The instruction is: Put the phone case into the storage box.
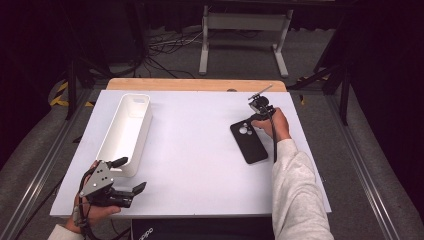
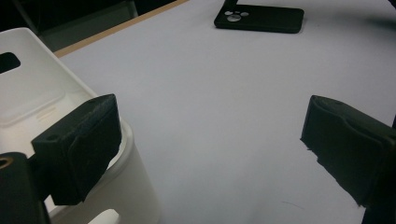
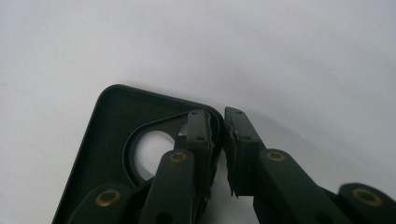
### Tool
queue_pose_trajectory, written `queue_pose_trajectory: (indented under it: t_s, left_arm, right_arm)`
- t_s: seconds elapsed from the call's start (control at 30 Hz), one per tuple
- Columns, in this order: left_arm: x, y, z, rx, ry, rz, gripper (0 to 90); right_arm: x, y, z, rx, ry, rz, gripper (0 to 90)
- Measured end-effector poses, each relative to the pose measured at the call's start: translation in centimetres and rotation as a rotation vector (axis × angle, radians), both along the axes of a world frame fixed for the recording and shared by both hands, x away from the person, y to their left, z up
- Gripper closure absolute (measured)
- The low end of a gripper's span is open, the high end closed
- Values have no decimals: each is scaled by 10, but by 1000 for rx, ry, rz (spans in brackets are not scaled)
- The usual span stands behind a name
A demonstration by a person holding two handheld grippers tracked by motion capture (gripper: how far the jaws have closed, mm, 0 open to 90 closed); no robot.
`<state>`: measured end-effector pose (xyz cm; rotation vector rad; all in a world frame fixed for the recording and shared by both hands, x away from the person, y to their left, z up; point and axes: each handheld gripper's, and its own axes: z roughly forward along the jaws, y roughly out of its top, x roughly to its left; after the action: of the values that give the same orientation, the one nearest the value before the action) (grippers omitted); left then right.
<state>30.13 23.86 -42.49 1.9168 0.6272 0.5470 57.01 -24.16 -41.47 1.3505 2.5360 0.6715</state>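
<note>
A black phone case (image 1: pixel 248 142) lies open side up on the white table, right of the middle, its camera cutout at the far end. My right gripper (image 1: pixel 253 120) reaches it from behind. In the right gripper view, one jaw sits inside the phone case (image 3: pixel 112 126) by the cutout and the other outside, and the right gripper (image 3: pixel 219 122) is shut on the corner rim. My left gripper (image 1: pixel 132 174) rests at the front left beside the white bin (image 1: pixel 142 132), jaws wide apart. Nothing is between the jaws of the left gripper (image 2: pixel 210 140); the phone case (image 2: pixel 261 18) lies far off.
The long white bin (image 2: pixel 42 93) stands lengthwise along the table's left side with nothing visible inside. A wooden strip (image 1: pixel 195 84) borders the far edge of the table (image 1: pixel 200 150). A white stand's legs (image 1: pixel 245 22) and cables lie on the floor beyond.
</note>
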Motion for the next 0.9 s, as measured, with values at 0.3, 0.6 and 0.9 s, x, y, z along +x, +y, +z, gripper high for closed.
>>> queue_pose_trajectory:
  t_s: [0.3,0.6,0.9]
  left_arm:
    - [1,0,0,-4,2,2,57]
    - [0,1,1,-15,3,4,57]
    - [0,1,2,-17,-2,6,57]
  right_arm:
    - [-10,-5,6,65,-46,19,829]
    - [-24,-10,16,122,-122,30,832]
    - [-42,-14,31,170,-214,30,835]
